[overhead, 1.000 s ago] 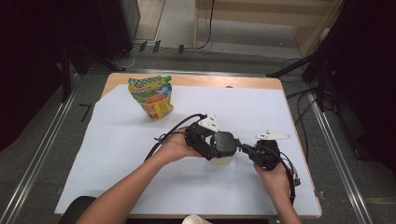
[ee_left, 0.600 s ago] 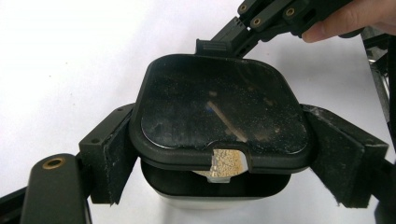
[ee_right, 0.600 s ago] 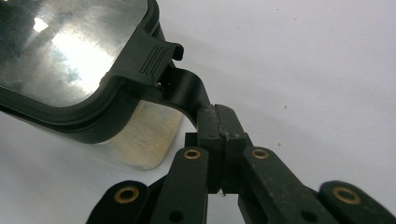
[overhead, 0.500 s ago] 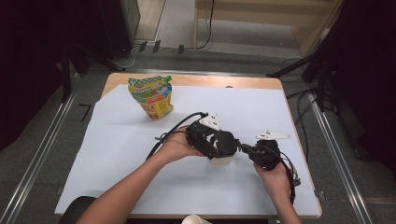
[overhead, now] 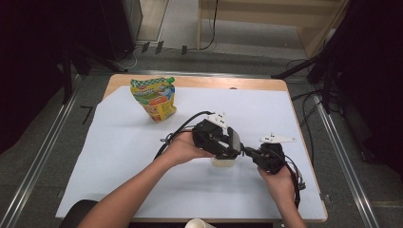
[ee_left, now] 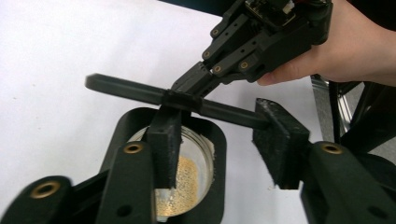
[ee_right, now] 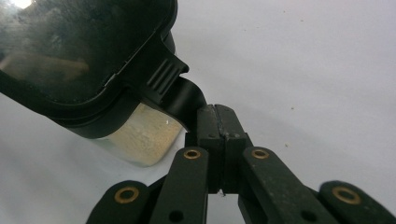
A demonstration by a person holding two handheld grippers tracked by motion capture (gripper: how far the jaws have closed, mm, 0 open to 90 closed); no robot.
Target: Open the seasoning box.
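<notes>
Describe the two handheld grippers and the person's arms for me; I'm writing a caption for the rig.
Both the left gripper and the right gripper are black, with linked arms joined by brass-coloured rivets and rough black pads. Each carries a pale three-cornered plate on top and trails a black cable. The person's forearms are bare, with no sleeves or gloves in sight.

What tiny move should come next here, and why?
Probably close the left gripper the rest of the way on the jar's black rim. Its jaws have just been closing, with the rim's side between them but apparently not yet pressed. The right gripper is shut on the lid's tab, so steadying the rim first should let that tab be pulled.
</notes>
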